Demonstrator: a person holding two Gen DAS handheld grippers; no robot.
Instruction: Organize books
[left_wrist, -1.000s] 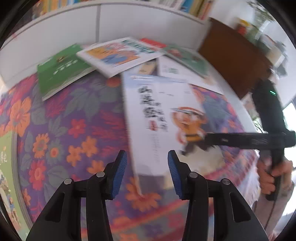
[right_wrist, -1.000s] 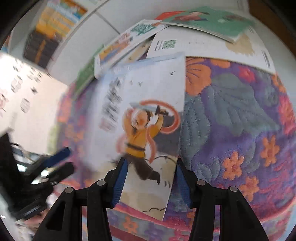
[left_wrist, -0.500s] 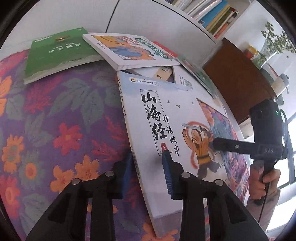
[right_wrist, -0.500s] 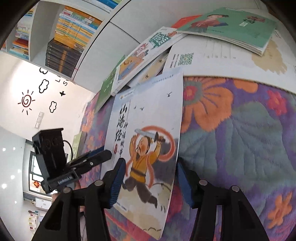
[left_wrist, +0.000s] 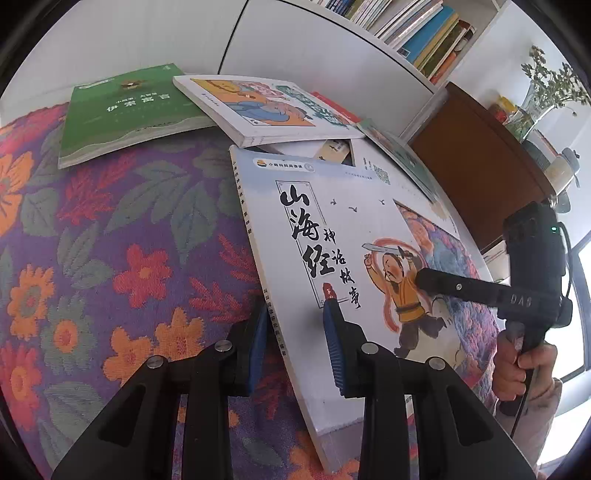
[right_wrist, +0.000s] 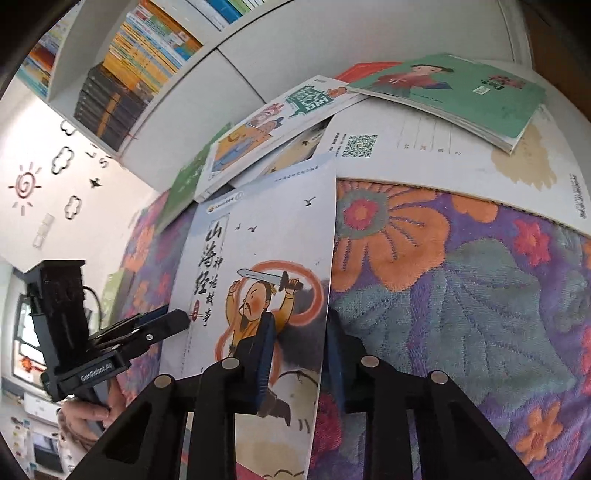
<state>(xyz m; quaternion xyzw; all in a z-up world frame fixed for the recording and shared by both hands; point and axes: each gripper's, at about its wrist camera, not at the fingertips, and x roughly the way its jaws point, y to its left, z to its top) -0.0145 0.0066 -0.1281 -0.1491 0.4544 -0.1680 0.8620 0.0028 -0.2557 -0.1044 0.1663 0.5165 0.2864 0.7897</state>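
A white book with black brush lettering and a sword-swinging figure lies tilted over a floral cloth. My left gripper is shut on its spine edge, one blue pad on the cover and the other beneath. My right gripper straddles the same white book at its opposite long edge. Its jaws are closing, with one pad on the picture and the other behind the edge. Each view shows the other gripper's fingers resting on the cover.
More books lie at the far side: a green one, an illustrated one, a teal one and a white back cover with a QR code. A white bookshelf stands behind, and a brown cabinet to the right.
The left jaws dropped onto the book's spine edge and narrowed on it. The right jaws drew in from wide onto the other edge. The book's blur has gone.
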